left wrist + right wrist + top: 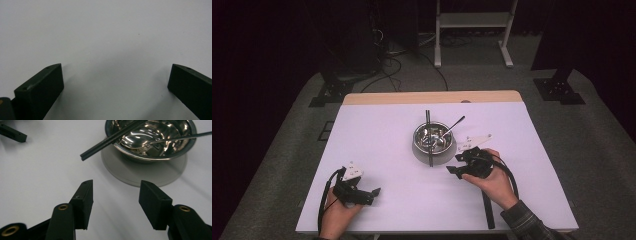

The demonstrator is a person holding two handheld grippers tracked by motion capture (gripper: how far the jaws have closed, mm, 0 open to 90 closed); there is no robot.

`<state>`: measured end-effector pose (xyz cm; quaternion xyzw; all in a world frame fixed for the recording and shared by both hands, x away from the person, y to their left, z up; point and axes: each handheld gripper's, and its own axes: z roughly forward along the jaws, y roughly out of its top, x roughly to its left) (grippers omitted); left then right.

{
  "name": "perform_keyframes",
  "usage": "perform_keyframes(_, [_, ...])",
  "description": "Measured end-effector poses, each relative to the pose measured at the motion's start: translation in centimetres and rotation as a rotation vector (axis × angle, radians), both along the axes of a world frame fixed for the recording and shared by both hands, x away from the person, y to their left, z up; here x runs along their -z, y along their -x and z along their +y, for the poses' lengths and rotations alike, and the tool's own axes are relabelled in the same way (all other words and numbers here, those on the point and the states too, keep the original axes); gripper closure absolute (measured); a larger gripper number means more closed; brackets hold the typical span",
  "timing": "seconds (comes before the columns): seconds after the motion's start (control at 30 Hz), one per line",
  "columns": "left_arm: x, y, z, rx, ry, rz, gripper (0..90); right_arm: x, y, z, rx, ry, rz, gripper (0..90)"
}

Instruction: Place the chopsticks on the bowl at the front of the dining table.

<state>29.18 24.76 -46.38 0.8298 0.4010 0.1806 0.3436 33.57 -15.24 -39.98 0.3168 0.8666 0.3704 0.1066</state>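
A shiny steel bowl (432, 137) (175, 132) stands on a grey round mat (140, 173) at the table's middle. A pair of black chopsticks (429, 150) (105, 142) lies across the bowl, its near end jutting over the rim. A metal spoon (454, 125) (180, 137) rests inside, handle out to the back right. My right gripper (454, 163) (116, 192) is open just right of and in front of the bowl, with nothing between its jaws. Over bare table at the front left, my left gripper (373, 196) (116, 77) is wide open and empty.
The white table (377, 135) has a wooden strip along its far edge. Beyond it on the grey floor stand a white frame (472, 20), black stand feet (329, 92) and loose cables (397, 65). The right gripper's cable (487, 210) trails to the front edge.
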Motion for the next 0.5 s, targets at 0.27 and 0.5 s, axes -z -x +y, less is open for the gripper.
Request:
perform_keyframes(0.27, [0.0,0.0,0.0,0.000,0.000,-0.001,0.0,-0.3,-0.1,-2.6,0.058,-0.021,-0.002,40.8])
perform_keyframes(0.5, [0.0,0.0,0.0,0.001,-0.001,-0.002,0.0,-0.5,0.0,-5.0,0.108,-0.041,-0.007,38.1])
